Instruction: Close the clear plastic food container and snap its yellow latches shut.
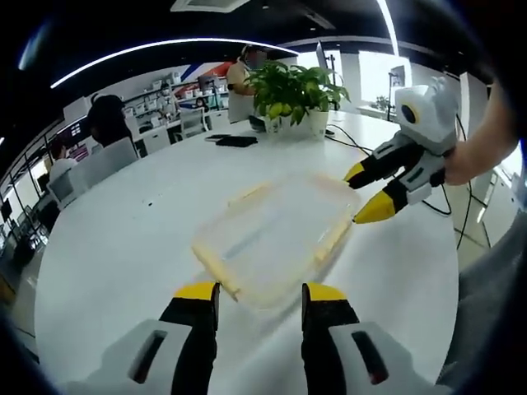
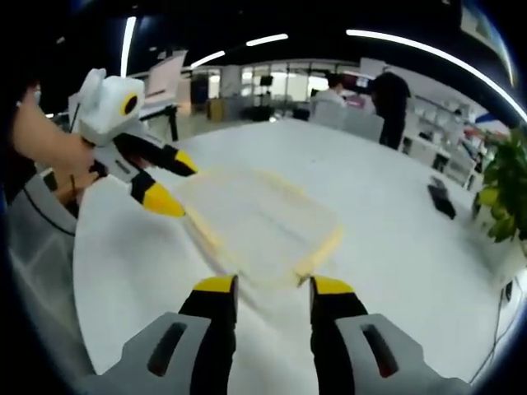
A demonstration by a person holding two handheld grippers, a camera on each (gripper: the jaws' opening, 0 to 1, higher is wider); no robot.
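A clear plastic food container (image 1: 276,239) with yellow latches (image 1: 333,240) along its edges lies flat on a wide white desk (image 1: 123,247), and everything else is placed relative to it.

In the left gripper view, the left tool (image 1: 259,295) rises just before the container's near edge, its yellow-tipped jaws spread apart and holding nothing. Beyond the container's far side sit a dark flat object (image 1: 236,141) and a potted plant (image 1: 298,97) near the desk's far end. To the container's right, the right tool (image 1: 366,193), held in a person's hand (image 1: 465,160), points its spread jaws at the container's right edge, the lower tip close to or touching it.

In the right gripper view, the left tool (image 2: 173,183) reaches toward the container (image 2: 259,224) from the left, jaws apart, while the right tool (image 2: 273,286) stands spread just before the near edge.

The container is blurred, so it is hard to tell, but the lid appears to lie on the base. Whether any latch is snapped down cannot be made out; judging from the open, empty tools, the latching seems not yet finished.
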